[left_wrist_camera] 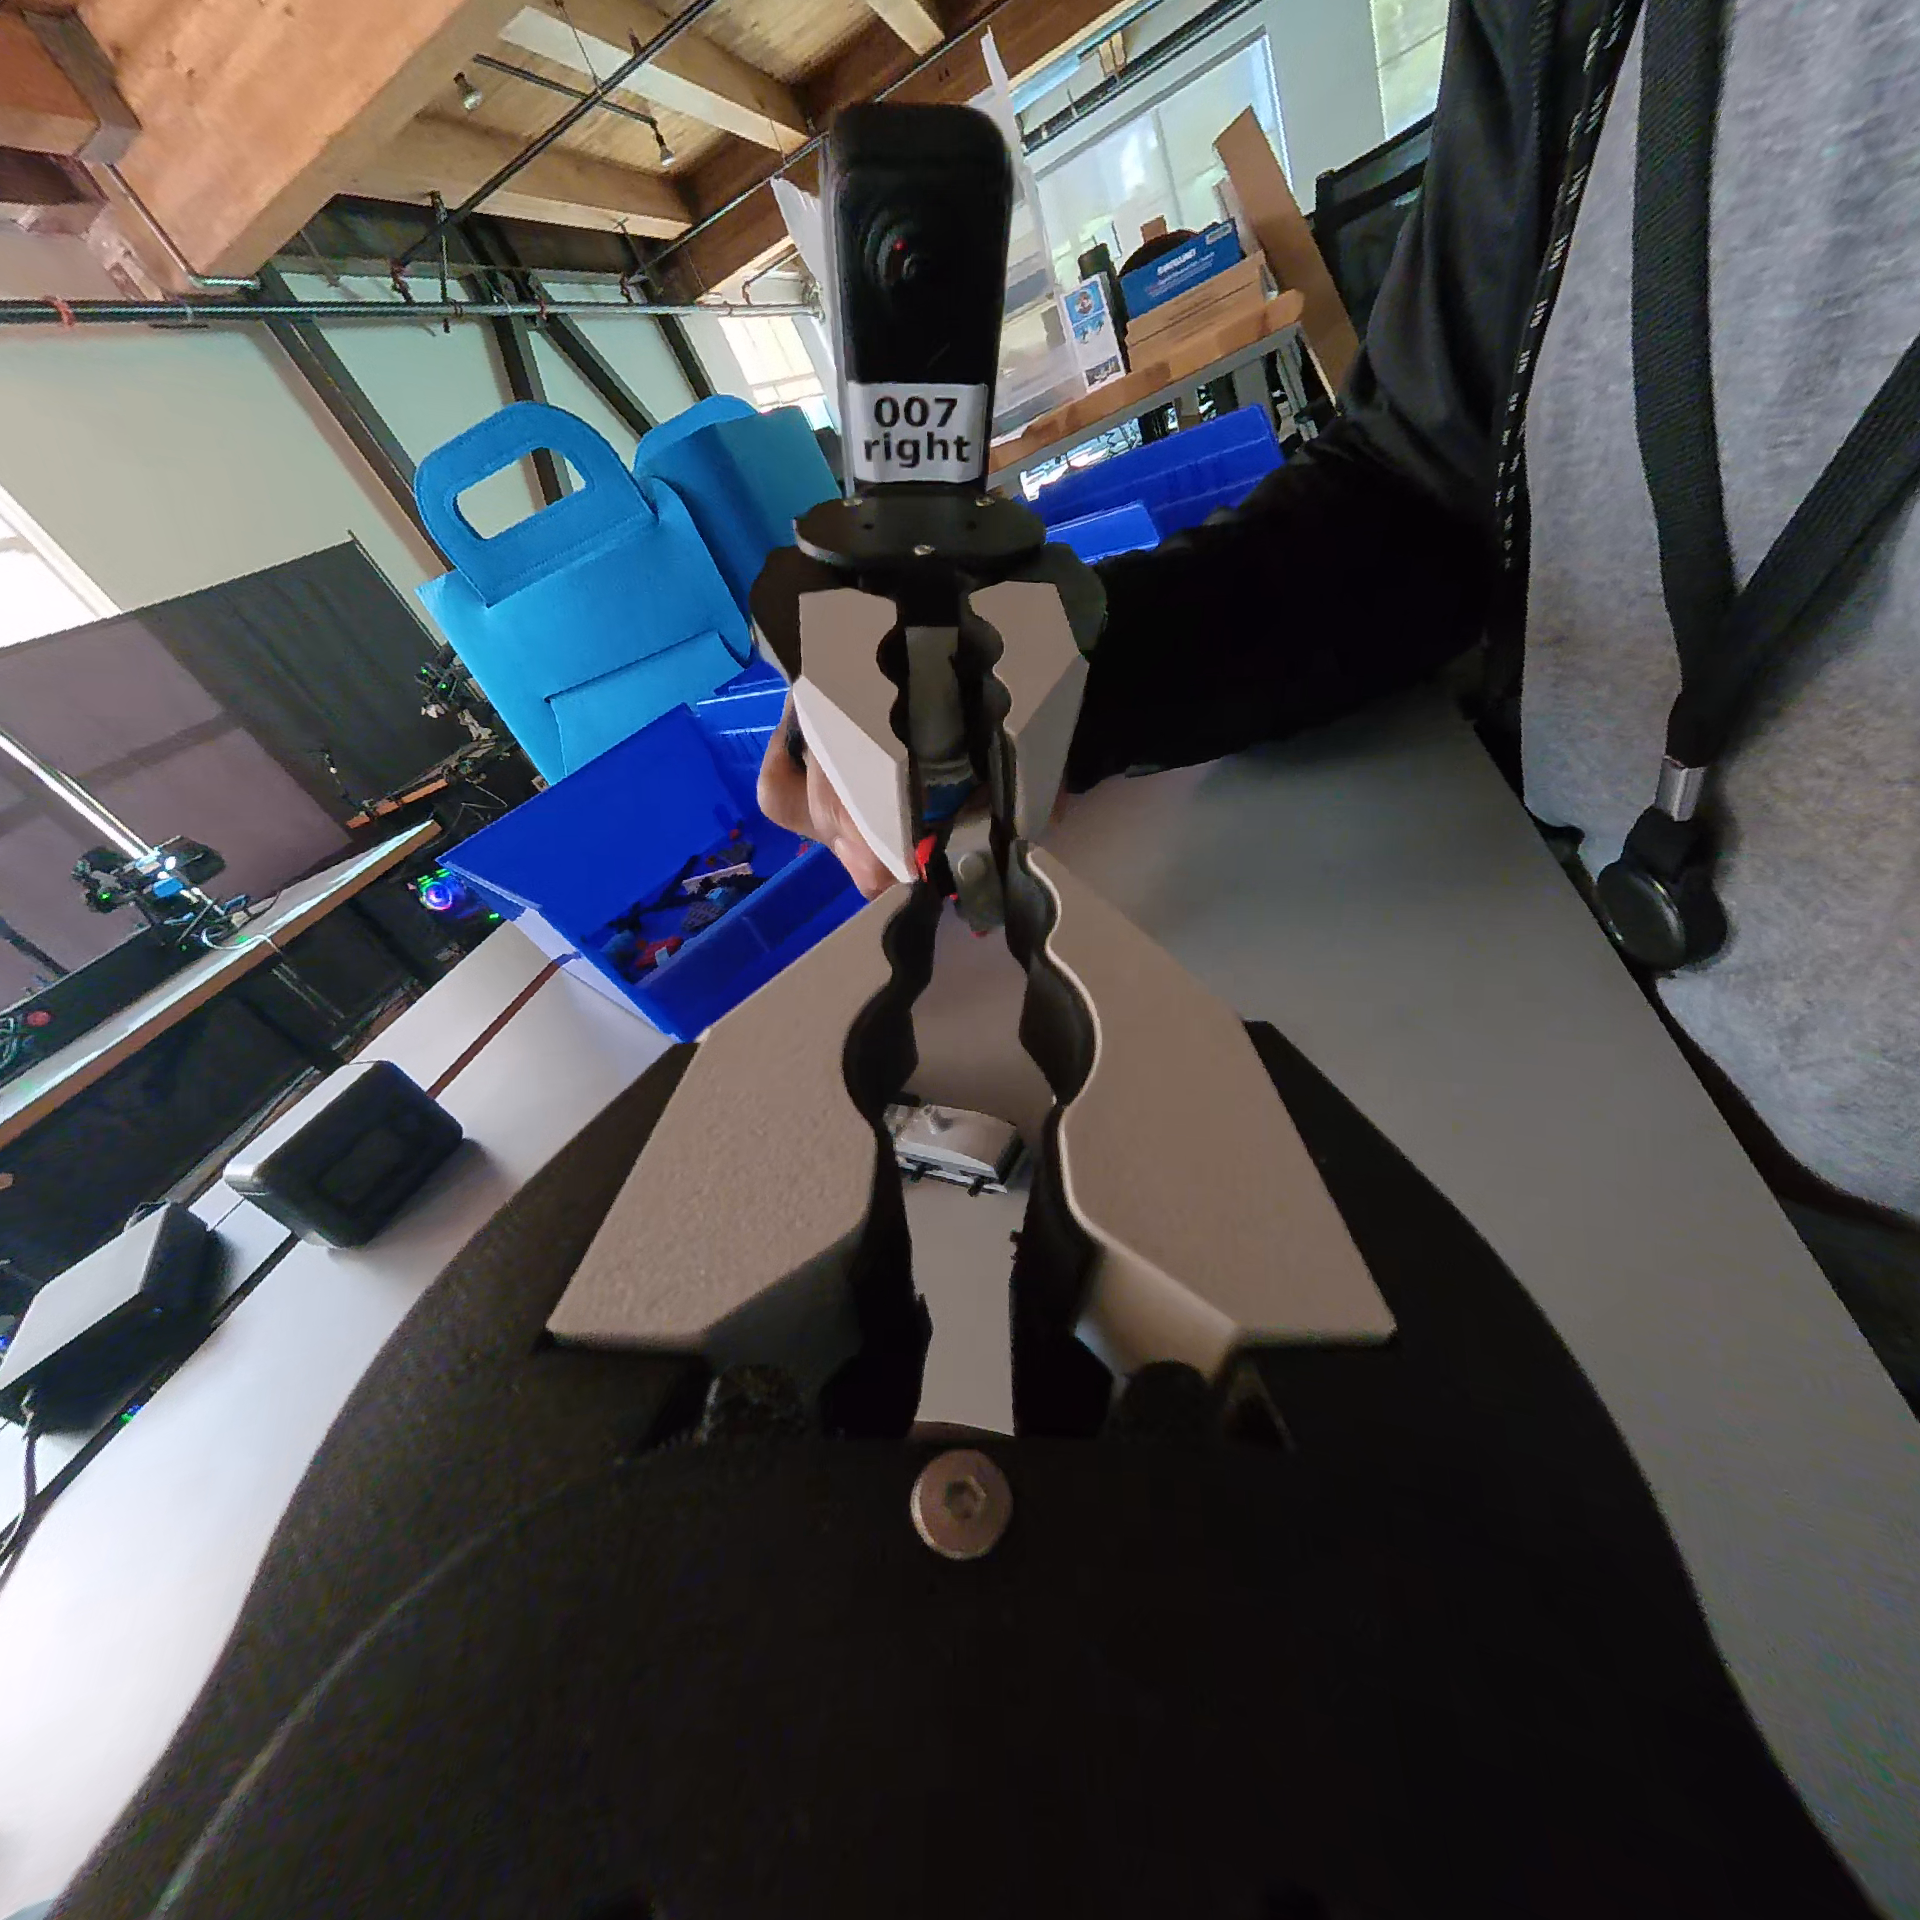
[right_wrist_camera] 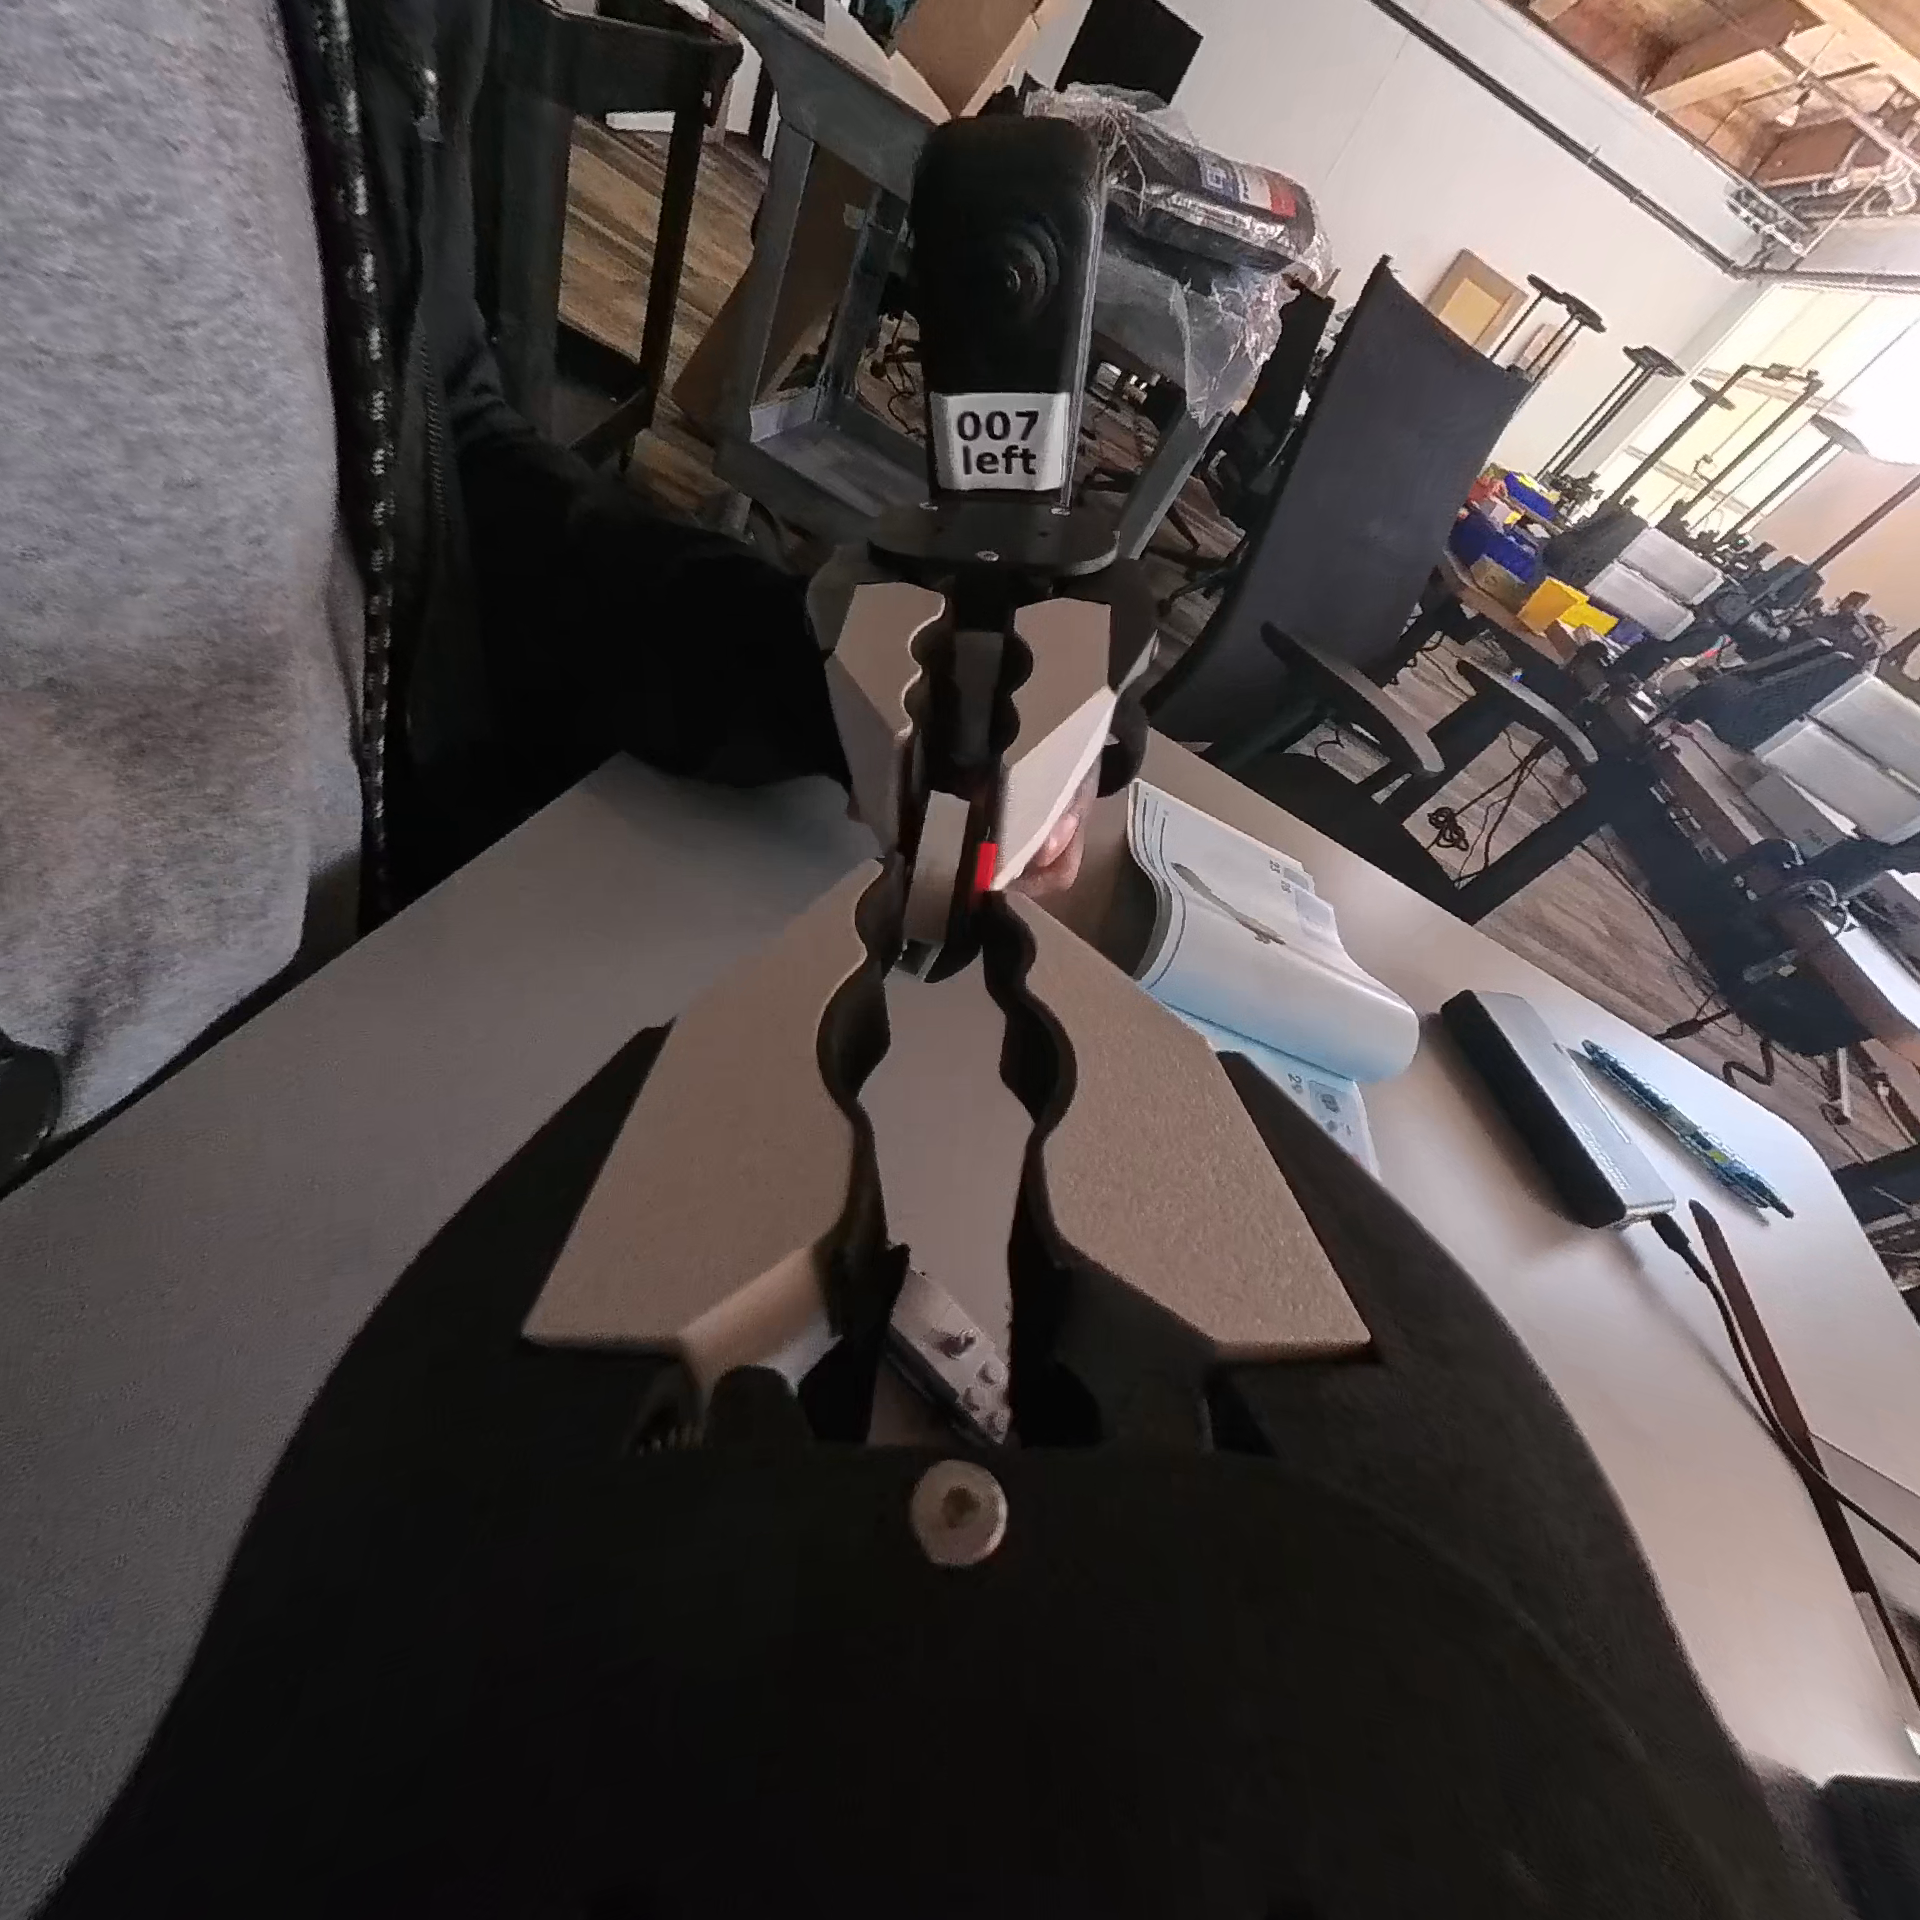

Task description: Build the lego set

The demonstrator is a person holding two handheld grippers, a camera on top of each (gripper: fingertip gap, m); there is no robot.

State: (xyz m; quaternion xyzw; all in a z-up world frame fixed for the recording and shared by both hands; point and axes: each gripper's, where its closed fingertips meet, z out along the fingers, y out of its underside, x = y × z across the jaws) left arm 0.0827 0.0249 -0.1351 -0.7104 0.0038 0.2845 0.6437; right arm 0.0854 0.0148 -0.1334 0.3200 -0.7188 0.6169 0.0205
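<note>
Left claw: its black wavy fingers come nearly together at the tips and clamp on a small lego assembly, a grey bit with red specks
Right claw: pointed straight at the left one, tip to tip, its fingers closed on the far end of the same small lego assembly, which shows here as a dark grey lump with a red sliver above it
Assembly position: held in the air over the desk, between the two claws, close to the person's body
Grey lego part: lies flat on the desk under the claws, seen through the gap between the fingers in both views; neither claw touches it
Hands: one hand grips the right claw's handle in a black sleeve; the other hand is partly hidden behind the left claw
Blue bin: sits on the desk beyond the claws with loose lego pieces inside
Light-blue felt bag: stands upright behind the bin
Instruction booklet: lies open on the desk, just beside the left claw
Flat black-and-silver device: lies past the booklet with a cable leading off its end
Black box: rests on the desk, well apart from the bin
</note>
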